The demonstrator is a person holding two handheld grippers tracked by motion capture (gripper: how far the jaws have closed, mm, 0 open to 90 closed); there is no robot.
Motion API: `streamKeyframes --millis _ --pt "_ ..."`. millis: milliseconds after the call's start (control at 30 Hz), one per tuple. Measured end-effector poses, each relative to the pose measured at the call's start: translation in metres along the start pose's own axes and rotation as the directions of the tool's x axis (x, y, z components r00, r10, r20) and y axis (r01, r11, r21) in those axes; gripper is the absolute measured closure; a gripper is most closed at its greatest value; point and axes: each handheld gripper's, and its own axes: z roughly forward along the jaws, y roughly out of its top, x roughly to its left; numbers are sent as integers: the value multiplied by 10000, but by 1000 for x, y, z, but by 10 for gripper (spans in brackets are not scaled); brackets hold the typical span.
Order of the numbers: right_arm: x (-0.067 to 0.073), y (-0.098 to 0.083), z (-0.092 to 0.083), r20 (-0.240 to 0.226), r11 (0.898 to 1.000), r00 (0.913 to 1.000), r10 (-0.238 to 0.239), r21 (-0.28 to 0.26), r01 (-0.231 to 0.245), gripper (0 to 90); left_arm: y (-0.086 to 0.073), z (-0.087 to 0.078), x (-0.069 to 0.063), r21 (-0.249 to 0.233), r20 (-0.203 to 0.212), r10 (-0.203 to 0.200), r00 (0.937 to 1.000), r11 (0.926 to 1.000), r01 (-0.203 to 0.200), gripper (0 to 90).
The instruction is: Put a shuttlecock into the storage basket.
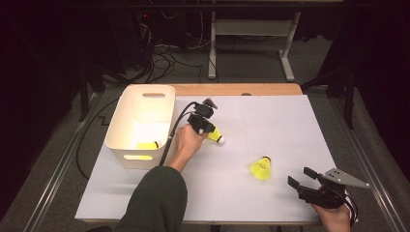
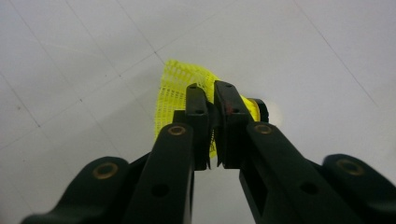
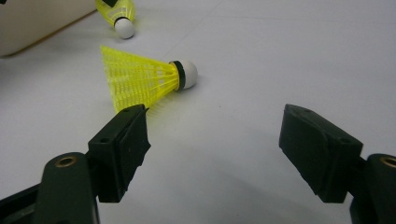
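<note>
My left gripper is shut on the mesh skirt of a yellow shuttlecock that rests on the white sheet just right of the basket. In the left gripper view the jaws pinch the yellow skirt, and the white cork end shows past them. A second yellow shuttlecock lies on its side mid-table. My right gripper is open at the front right, apart from it. In the right gripper view that shuttlecock lies beyond the wide-open jaws, and the held one lies farther off.
A white handled basket stands at the left with one yellow shuttlecock inside. A white sheet covers the wooden table. Cables and table legs lie on the floor beyond the far edge.
</note>
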Motion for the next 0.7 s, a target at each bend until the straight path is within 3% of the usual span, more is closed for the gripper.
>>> streamKeyframes --millis 700 --pt "0 0 0 10 10000 10000 -35 48 35 246 0 -17 -7 -376 522 322 9981 9988 -303 897"
